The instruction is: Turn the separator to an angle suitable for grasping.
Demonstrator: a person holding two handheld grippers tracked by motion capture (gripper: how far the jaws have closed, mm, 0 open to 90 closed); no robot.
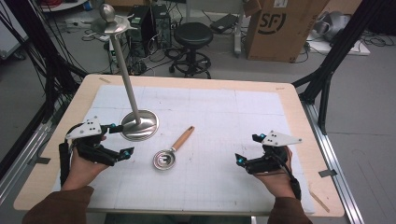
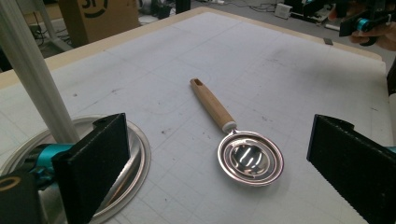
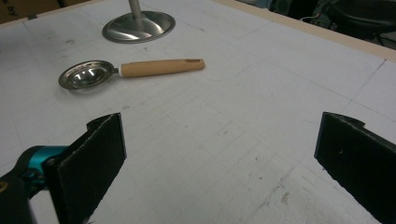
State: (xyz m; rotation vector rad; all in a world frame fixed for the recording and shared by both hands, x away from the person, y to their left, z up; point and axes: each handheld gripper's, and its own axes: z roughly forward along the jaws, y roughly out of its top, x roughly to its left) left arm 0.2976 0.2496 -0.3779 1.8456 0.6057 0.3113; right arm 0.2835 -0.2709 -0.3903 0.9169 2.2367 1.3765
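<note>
Wooden-edged bench (image 1: pixel 299 100) with white gridded mat | tall steel stand with round base (image 1: pixel 139 124) just beside left tool (image 1: pixel 119 139) | steel scoop with wooden handle (image 1: pixel 172 150) between both tools | left tool wide open, empty | right tool (image 1: pixel 247 148) wide open, empty

Grey floor (image 1: pixel 369 107), black stool (image 1: pixel 193 35), cardboard box (image 1: pixel 280 28), tangled cables (image 1: pixel 60 70)

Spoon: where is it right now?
The spoon lies flat mid-table in the high view, just right of the stand's round base, between both open grippers, handle pointing away from the person.
</note>
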